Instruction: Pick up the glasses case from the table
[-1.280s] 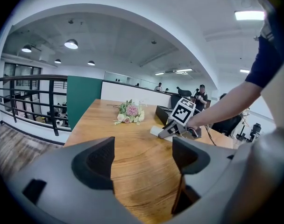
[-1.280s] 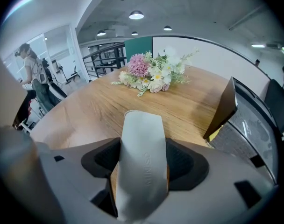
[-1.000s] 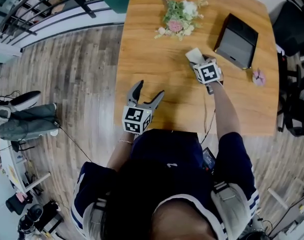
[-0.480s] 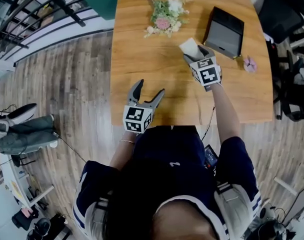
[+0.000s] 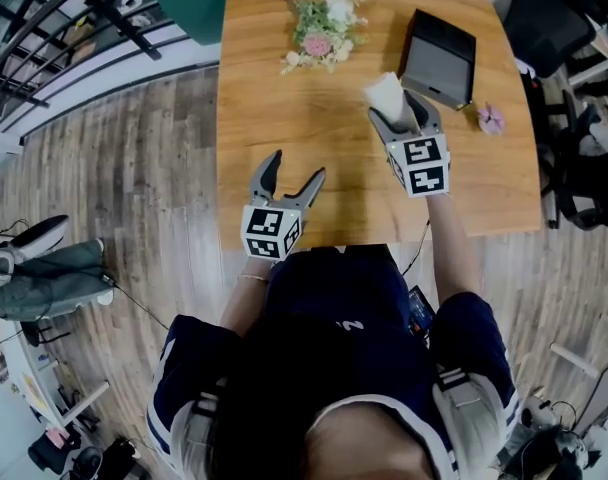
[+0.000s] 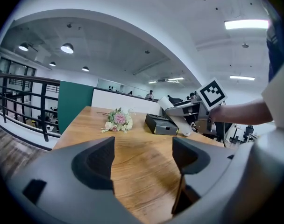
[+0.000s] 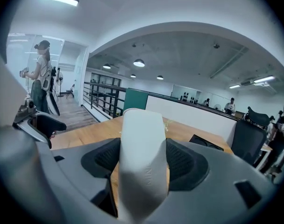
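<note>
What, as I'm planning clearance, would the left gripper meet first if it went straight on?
Probably the bare wooden table, since the open left gripper tilts slightly down; farther along lies the bouquet.

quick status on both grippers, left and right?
Left gripper: open, nothing between the jaws.
Right gripper: closed on the white glasses case.

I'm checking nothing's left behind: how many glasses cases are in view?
1. The white glasses case is clamped in the right gripper, off the table. None else shows, though the black box could hide one.
</note>
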`<state>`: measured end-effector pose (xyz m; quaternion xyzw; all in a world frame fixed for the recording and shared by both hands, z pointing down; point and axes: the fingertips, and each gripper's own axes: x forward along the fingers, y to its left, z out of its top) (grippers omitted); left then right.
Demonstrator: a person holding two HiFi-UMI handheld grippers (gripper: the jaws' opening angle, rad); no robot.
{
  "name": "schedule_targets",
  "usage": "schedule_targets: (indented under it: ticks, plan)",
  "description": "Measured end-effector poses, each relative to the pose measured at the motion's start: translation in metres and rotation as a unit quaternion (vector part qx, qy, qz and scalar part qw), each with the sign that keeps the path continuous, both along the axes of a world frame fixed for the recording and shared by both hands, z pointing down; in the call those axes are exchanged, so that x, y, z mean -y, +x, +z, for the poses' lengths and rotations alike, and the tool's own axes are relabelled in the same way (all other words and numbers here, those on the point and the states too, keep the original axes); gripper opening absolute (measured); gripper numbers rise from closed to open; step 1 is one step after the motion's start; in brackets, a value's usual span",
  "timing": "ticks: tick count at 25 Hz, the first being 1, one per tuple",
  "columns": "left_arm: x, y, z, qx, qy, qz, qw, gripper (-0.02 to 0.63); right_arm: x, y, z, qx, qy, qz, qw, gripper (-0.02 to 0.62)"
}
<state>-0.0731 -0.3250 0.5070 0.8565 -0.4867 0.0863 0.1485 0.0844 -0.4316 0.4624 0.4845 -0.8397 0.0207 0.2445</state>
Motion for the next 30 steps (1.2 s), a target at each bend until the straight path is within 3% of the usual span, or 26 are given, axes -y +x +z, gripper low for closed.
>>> schedule_targets:
  ticks: [7, 16, 23, 30]
  plan:
    - [0.001, 0.005, -0.023, -0.011, 0.03, 0.006, 0.9995, 0.388, -0.04, -0.001, -0.038, 0.053, 0.042, 0.008, 0.998, 0.314]
    - [0.004, 0.014, -0.046, -0.018, 0.065, 0.014, 0.9976, 0.388, -0.099, 0.02, -0.053, 0.091, 0.091, 0.055, 0.99, 0.314]
    - [0.0, 0.02, -0.046, -0.018, 0.065, 0.024, 0.9974, 0.388, -0.134, 0.04, -0.031, 0.114, 0.072, 0.099, 0.986, 0.314]
    - [-0.001, 0.024, -0.048, -0.021, 0.068, 0.025, 0.9972, 0.388, -0.136, 0.037, -0.024, 0.095, 0.065, 0.093, 0.989, 0.314]
